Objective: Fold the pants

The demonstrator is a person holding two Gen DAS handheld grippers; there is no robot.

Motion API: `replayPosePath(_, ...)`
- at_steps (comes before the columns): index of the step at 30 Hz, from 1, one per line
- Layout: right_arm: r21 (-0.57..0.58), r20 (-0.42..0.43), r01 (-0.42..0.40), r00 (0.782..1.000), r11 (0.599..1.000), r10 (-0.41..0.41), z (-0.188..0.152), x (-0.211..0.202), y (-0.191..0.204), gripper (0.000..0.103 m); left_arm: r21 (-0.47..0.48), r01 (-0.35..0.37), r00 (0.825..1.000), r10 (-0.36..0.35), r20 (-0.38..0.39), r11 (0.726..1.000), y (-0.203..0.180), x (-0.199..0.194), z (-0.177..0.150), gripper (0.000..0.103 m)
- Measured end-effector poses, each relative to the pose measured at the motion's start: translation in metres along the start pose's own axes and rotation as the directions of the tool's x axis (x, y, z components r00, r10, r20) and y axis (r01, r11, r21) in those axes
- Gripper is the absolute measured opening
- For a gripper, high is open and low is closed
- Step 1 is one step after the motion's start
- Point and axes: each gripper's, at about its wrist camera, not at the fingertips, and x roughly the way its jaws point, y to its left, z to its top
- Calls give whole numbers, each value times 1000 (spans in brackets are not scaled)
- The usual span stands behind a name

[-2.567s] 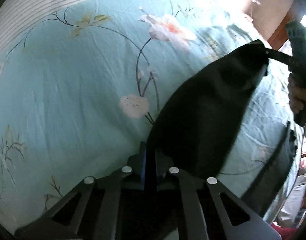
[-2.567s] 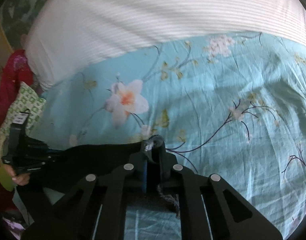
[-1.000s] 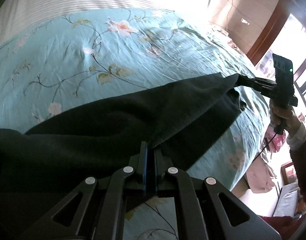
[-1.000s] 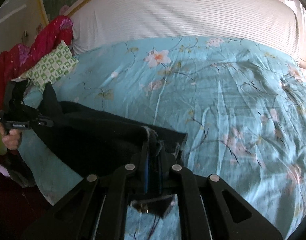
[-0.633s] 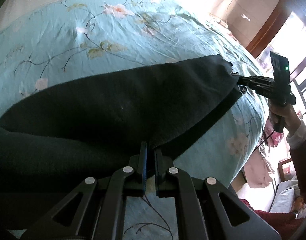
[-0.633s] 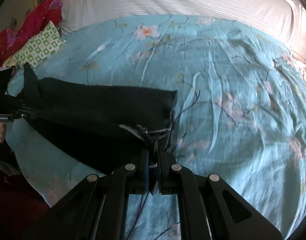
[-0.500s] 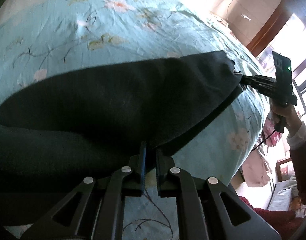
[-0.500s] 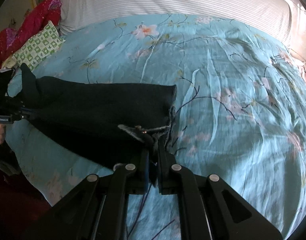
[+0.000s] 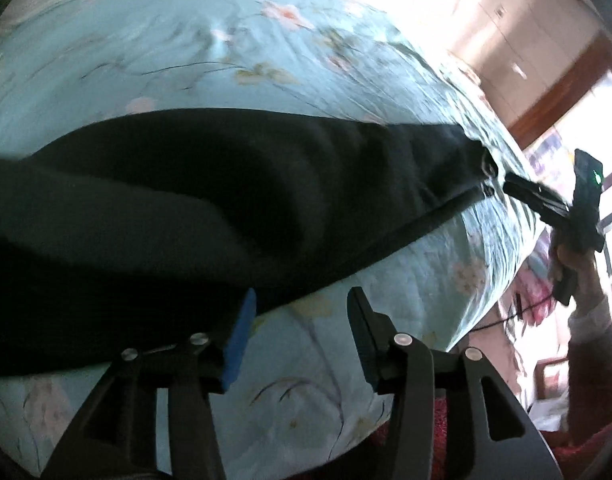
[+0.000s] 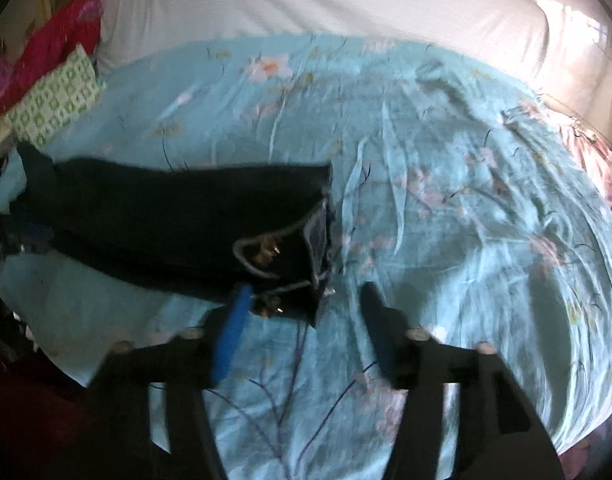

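Note:
The black pants [image 9: 194,200] lie stretched across the turquoise floral bedspread [image 9: 186,64]. My left gripper [image 9: 302,308] is open and empty, its blue-padded fingers just in front of the pants' near edge. My right gripper [image 10: 306,300] is open and empty, close to the waistband end [image 10: 318,240], where pale drawstrings [image 10: 258,252] lie on the cloth. In the left wrist view the right gripper [image 9: 518,192] shows at the far end of the pants. In the right wrist view the pants [image 10: 166,216] run to the left, where the left gripper [image 10: 22,240] shows.
A white striped sheet [image 10: 306,4] covers the far part of the bed. A green patterned pillow [image 10: 54,100] and red fabric [image 10: 38,56] lie at the far left. The bed's edge [image 9: 486,312] drops off to the right; a doorway [image 9: 566,92] stands beyond.
Both grippers have opened and let go of the pants, which now lie flat on the bed. Both have drawn back slightly from the cloth.

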Motion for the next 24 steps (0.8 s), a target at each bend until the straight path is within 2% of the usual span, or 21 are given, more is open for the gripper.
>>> replayPosePath(4,36,38,-106,994,994,104,7,-1,17,61,-114,-17,999,21,33,993,27,-21,-9,51)
replayPosePath(6,28,46,-159,986,987,158,12,4,34,61,-187,-41,997,52,54,981,47,-33,-11,59)
replayPosePath(8,10,44,-211,977,977,211,17,14,55,61,-254,-56,995,75,65,965,65,-43,-9,60)
replayPosePath(11,-31,34,-285,957,958,286,26,28,89,61,-349,-68,993,99,70,935,93,-59,-2,66)
replayPosePath(14,-93,9,-353,935,931,355,33,40,127,61,-420,-81,988,128,87,904,120,-77,11,67)
replayPosePath(18,-188,-37,-408,912,894,408,41,56,180,61,-490,-111,978,183,102,865,148,-95,30,70)
replayPosePath(21,-249,-66,-459,886,853,458,50,67,225,67,-550,-133,968,228,106,824,170,-106,45,71)
replayPosePath(24,-318,-97,-488,870,813,484,55,78,267,71,-601,-141,959,259,115,787,190,-116,53,71)
